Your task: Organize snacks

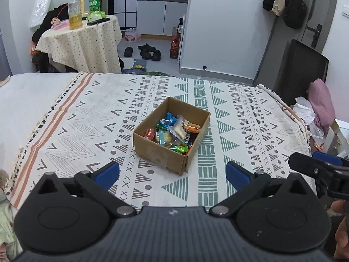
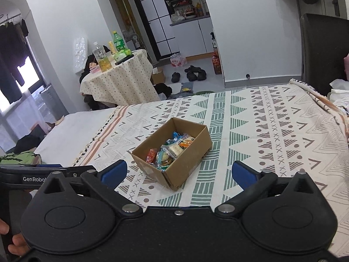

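Over on the left, a round side table [image 1: 87, 41] with a dotted cloth is standing beyond the bed, bottles crowding its top. Nearer, the left gripper [image 1: 172, 174] is hovering above the patterned blanket [image 1: 250, 118], its blue pads [image 1: 108, 173] spread wide with nothing between them. The cardboard box [image 1: 161, 156] is sitting on the blanket just ahead of that gripper, roughly centred between the two pads but beyond their tips — not touching either. Inside it the snacks [image 1: 174, 133] are lying in a loose heap: blue, orange, green and clear wrappers piled together, all within the box walls.

Moving right, the right gripper [image 2: 180, 173] is also hanging over the blanket with its jaws fully apart and empty. From its own view the box [image 2: 187, 168] is lying ahead and slightly left of the middle, one corner pointing back toward the gripper, clear of both pads [image 2: 243, 175]. The snacks [image 2: 172, 150] are showing over the box's near wall. Farther right, the blanket is running on to the bed's edge, where pale clothes [image 1: 314, 113] are heaped.
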Available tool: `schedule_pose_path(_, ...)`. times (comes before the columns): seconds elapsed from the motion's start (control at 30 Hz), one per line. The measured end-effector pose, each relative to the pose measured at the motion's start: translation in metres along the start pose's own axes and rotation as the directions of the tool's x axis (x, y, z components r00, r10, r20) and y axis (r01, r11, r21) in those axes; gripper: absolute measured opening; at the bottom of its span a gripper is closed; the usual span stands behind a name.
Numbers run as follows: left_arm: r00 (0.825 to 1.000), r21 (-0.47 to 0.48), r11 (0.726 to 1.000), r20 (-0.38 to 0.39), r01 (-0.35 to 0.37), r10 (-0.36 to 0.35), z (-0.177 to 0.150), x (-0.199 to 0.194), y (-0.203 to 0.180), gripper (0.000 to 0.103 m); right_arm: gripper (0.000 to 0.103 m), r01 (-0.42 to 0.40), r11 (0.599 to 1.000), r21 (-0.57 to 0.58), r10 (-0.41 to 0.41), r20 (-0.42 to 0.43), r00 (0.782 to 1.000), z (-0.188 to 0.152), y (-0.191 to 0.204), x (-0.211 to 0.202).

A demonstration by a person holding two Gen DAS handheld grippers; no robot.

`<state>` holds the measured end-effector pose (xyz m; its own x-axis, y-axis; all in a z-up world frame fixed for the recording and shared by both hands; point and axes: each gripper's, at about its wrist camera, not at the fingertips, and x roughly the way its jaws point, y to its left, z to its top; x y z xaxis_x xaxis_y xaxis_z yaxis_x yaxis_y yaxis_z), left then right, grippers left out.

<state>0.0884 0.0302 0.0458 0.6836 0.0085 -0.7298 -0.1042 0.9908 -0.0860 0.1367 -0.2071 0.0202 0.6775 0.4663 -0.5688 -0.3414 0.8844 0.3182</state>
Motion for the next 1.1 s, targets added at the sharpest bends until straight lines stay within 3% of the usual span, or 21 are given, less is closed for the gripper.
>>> schedule_pose_path(1.1,0.993,0.043,0.999,0.12,-0.005,-0.001,-0.054,-0.108,0.009,0.103,0.103,0.046,0.997,-0.063,-0.041,0.09,0.995,-0.041,0.029,-0.106)
